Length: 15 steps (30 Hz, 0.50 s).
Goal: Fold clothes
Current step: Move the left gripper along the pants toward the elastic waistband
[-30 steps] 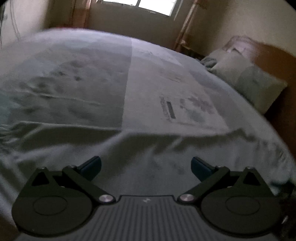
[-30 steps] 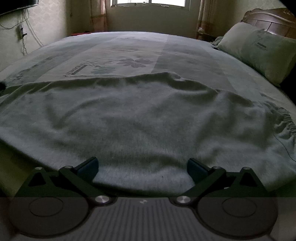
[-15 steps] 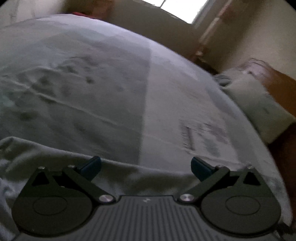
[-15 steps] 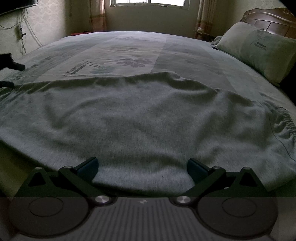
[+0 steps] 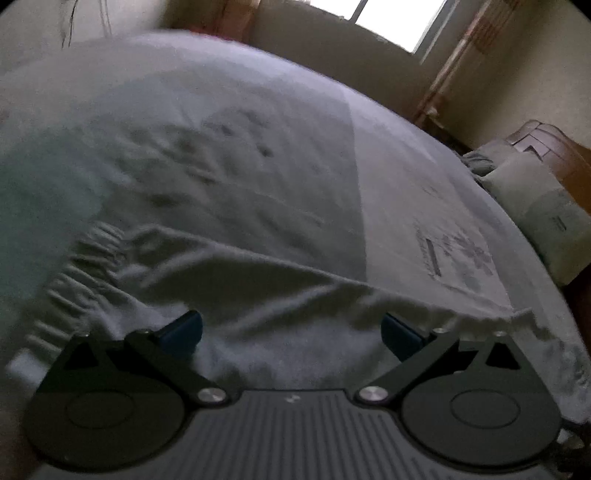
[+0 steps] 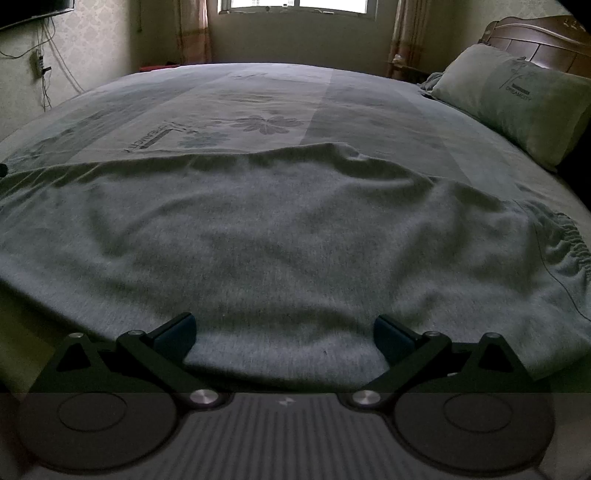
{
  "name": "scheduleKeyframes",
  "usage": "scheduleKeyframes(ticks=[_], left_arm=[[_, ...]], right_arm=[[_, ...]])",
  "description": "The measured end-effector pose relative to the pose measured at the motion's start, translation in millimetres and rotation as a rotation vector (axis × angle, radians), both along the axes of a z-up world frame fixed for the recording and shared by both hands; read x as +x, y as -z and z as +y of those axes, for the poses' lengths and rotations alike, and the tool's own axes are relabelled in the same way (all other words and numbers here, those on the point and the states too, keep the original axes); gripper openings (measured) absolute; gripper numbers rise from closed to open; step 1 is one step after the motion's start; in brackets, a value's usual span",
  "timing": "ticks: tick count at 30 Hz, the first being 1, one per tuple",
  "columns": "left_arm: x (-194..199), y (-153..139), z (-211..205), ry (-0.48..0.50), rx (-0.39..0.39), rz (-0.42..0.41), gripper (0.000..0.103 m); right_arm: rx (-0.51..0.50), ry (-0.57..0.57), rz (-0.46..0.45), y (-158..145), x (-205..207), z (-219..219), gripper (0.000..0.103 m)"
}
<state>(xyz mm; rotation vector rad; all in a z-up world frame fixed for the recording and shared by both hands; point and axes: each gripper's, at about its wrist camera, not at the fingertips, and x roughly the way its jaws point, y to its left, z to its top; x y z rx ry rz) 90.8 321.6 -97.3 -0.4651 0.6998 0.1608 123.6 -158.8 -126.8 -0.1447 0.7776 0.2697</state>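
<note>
Garment: a grey knit garment (image 6: 280,236) lies spread flat on the bed (image 6: 258,96), along the bed's near edge.
Right view only: the garment's whole breadth, with a gathered elastic band (image 6: 570,240) at its right end; a pillow (image 6: 517,96) and wooden headboard (image 6: 535,37) to the right of the bed; a window (image 6: 295,3) beyond the bed's far side; cables (image 6: 40,70) on the wall left of the bed.
Left view only: the garment's (image 5: 240,295) other end, blurred, with a second gathered band (image 5: 70,280) at its left; the bedsheet print (image 5: 454,254) seen slantwise past the garment's far edge.
Change, left: a second ago the left camera saw plain cloth and much sheet; now it is tilted and has come to the gathered band.
Change, right: the right view is nearly the same as before; the garment has not moved.
Left gripper (image 5: 291,330): fingers spread wide, low over the garment, holding nothing; whether the tips touch the cloth cannot be told.
Right gripper (image 6: 284,328): fingers spread wide at the garment's near hem, holding nothing; contact with the cloth cannot be told.
</note>
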Motion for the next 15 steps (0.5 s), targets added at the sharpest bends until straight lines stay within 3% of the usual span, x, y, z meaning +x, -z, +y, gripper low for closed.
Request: scheduleKeyframes(ticks=[2,5,7,10,15], left_arm=[[-14,-4,-10,0.063,-0.003,-0.060,0.102],[-26,8,-15,0.104,-0.046,-0.035,0.102],[-31,22,-14,0.088,-0.073,0.011,0.102],[-46,27,-11,0.087,-0.087,-0.059,0.102],[-55,21,-14,0.069,-0.081,-0.048,0.102]], right_arm=[[0.000,0.002,0.000,0,0,0,0.103],[-0.001,0.006,-0.002,0,0,1,0.103],[-0.002,0.008,-0.002,0,0,1,0.103],[-0.003,0.010,0.000,0,-1,1,0.103],[-0.004,0.017,0.007,-1,0,1,0.103]])
